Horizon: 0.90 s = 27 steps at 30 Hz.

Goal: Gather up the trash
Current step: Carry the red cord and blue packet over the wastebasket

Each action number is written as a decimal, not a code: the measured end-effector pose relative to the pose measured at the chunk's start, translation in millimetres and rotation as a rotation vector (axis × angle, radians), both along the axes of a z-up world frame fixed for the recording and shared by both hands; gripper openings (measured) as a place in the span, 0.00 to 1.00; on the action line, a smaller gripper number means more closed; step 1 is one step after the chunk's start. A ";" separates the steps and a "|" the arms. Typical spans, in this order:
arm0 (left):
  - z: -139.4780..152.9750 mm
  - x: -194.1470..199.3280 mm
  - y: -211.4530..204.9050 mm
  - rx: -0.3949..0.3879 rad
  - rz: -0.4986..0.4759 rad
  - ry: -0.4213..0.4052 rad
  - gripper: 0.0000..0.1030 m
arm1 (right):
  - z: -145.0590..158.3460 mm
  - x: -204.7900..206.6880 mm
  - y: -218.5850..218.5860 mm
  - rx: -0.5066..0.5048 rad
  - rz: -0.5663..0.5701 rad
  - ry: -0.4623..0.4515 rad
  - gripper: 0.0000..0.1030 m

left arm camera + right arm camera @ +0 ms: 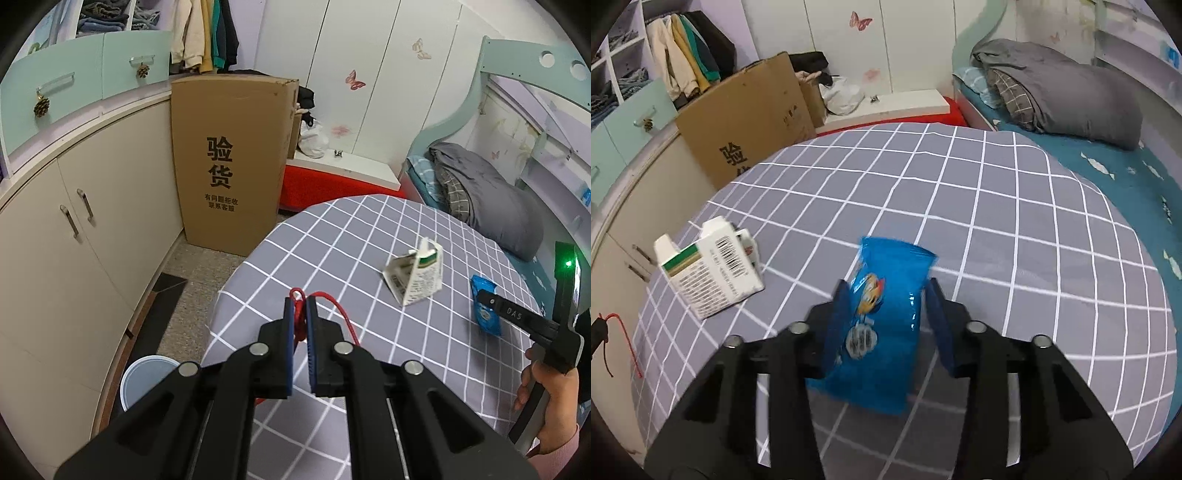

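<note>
Left gripper [300, 306] clamped on thin red string [341, 314]. Right gripper [886, 295] apart, straddling crinkly blue plastic snack wrapper [886, 325] on grey checked cloth [997, 221]. Light, slippery, soft: best pinched mid-body. White crushed carton [709, 269] at nine o'clock.

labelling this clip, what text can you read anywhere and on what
"验货": large black print on the tall cardboard box.
Smaller lines beneath it: too blurred to read with certainty.
"DAS": on the right gripper finger.
Milk carton: barcode and fine print, too small.
Blue snack wrapper: logo blurred, unreadable.
</note>
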<state>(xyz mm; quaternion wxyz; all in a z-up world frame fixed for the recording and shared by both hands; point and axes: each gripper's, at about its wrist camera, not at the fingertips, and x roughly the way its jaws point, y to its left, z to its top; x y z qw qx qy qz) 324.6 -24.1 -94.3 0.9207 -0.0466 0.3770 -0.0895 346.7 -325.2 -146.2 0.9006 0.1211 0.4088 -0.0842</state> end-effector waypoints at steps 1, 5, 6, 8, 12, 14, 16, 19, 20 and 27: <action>-1.2 1.4 0.6 0.000 0.002 0.001 0.06 | -0.4 0.2 1.7 -0.012 0.007 0.000 0.30; -7.0 7.2 5.6 -0.015 0.008 0.012 0.06 | 0.1 -3.3 8.2 -0.045 0.031 -0.022 0.24; -8.1 7.2 5.4 -0.016 0.009 0.014 0.06 | 1.0 -5.5 10.1 -0.047 0.034 -0.032 0.19; -10.8 6.3 8.0 -0.020 0.009 0.019 0.06 | 4.0 -11.4 16.9 -0.056 0.048 -0.053 0.15; -14.7 2.5 17.2 -0.031 0.016 0.028 0.06 | 6.7 -23.4 37.1 -0.073 0.094 -0.073 0.13; -15.0 -0.3 24.0 -0.035 0.024 0.029 0.06 | 11.8 -31.4 47.7 -0.061 0.114 -0.096 0.13; -14.7 -4.1 31.8 -0.040 0.027 0.027 0.06 | 23.1 -44.0 63.1 -0.040 0.144 -0.137 0.13; -11.3 -12.5 47.1 -0.048 0.039 0.018 0.06 | 42.4 -62.5 88.5 -0.018 0.193 -0.198 0.13; -9.8 -15.7 53.8 -0.054 0.044 0.016 0.06 | 49.4 -68.4 101.5 -0.014 0.223 -0.213 0.13; -5.5 -34.1 104.0 -0.070 0.101 0.007 0.06 | 69.5 -80.7 204.6 -0.024 0.431 -0.249 0.13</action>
